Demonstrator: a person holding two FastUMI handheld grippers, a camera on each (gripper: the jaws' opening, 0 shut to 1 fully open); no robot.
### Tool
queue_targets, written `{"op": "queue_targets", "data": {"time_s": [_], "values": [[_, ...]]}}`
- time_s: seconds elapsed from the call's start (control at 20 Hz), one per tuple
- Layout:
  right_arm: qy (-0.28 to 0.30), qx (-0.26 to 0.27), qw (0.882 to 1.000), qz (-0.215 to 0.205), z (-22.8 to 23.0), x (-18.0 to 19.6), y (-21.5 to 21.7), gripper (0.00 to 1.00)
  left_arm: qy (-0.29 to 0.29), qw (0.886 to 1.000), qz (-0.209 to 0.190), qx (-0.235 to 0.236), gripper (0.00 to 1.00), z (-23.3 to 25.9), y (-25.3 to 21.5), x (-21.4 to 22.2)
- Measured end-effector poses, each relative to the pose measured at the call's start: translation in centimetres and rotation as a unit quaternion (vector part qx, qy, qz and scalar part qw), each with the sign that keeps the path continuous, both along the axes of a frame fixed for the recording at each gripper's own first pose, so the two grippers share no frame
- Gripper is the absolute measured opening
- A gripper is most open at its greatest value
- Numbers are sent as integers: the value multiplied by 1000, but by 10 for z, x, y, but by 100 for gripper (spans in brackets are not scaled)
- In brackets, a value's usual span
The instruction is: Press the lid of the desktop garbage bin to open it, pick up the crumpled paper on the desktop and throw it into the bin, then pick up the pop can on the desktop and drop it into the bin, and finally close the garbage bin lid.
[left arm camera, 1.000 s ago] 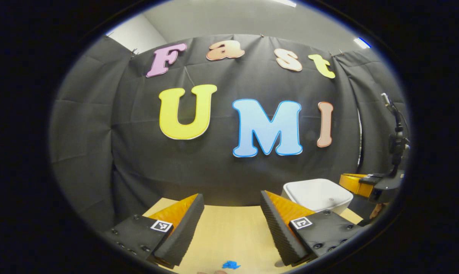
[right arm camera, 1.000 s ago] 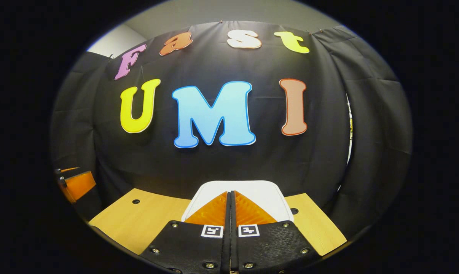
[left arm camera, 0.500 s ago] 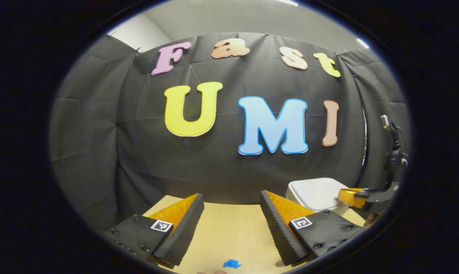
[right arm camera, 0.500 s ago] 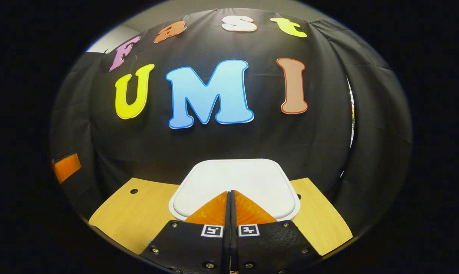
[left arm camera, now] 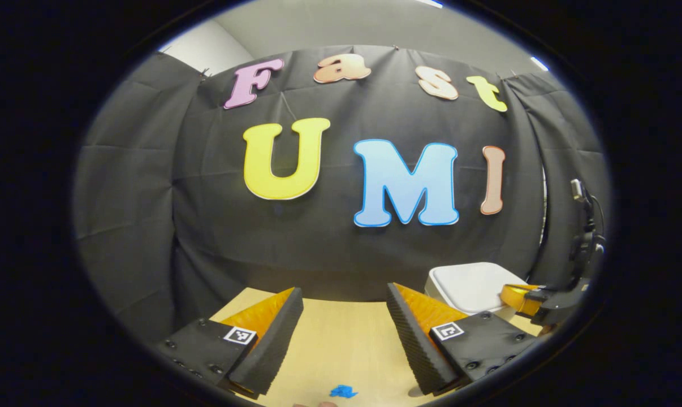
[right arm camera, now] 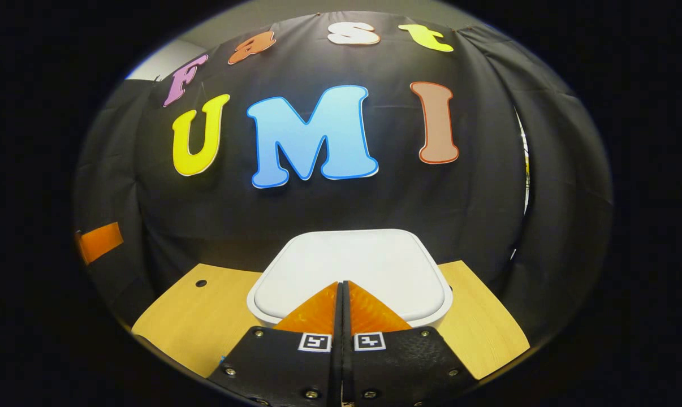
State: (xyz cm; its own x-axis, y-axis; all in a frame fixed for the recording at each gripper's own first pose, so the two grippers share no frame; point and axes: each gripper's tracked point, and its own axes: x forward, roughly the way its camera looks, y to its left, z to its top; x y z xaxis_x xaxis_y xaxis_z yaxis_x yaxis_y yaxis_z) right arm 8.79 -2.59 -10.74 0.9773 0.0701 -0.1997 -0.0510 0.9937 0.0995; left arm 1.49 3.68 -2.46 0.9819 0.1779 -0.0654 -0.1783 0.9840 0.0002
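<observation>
Bin sits at the far edge of the desk, right up against the black cloth wall. White lid down flat, facing up, a rounded square a bit wider than deep in the right gripper view, its long side running left-right along the wall. No tilt to it.

Right gripper is dead centre over the lid's near edge, fingers pressed together w/ nothing between them, tips pointing straight across the lid toward the wall. Can't tell if the tips actually touch the lid. In the left gripper view the same gripper pokes in from the right, over the bin.

Vs half a sec ago: lid looms a little larger and higher in the right gripper view, so the right gripper has come closer and lower; a full sec ago it was much further back. Left gripper view barely changes.

Left gripper hangs over bare desk, well left of the bin, fingers spread wide, holding nothing. Small blue scrap lies on the wood just below them. Round hole in the desktop left of the bin. Nothing between the right gripper and the lid.
</observation>
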Motion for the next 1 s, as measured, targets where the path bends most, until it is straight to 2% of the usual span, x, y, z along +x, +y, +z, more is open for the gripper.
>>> {"op": "queue_targets", "data": {"time_s": [0.2, 0.45, 0.5, 0.7, 0.8, 1.0], "values": [[-4, 31, 1000, -2, -4, 0, -1, 1, -1, 1000, -2, -2, 97, 0, -1, 2], [-8, -9, 1000, 1, -7, 1, 0, 1, -1, 1000, -3, -4, 97, 0, -1, 1], [-4, 7, 1000, 2, -6, 2, -1, 1, -2, 1000, -4, -5, 100, 1, -2, 0], [0, 63, 998, 5, 5, 1, -2, 0, -6, 1000, -8, -8, 100, 4, -6, -4], [8, 77, 997, -12, 8, 2, -8, 0, -9, 1000, -9, -6, 100, 6, -5, -7], [-26, 81, 996, -26, 36, -2, -14, 0, -11, 1000, -4, -8, 100, 6, 0, -12]]}}
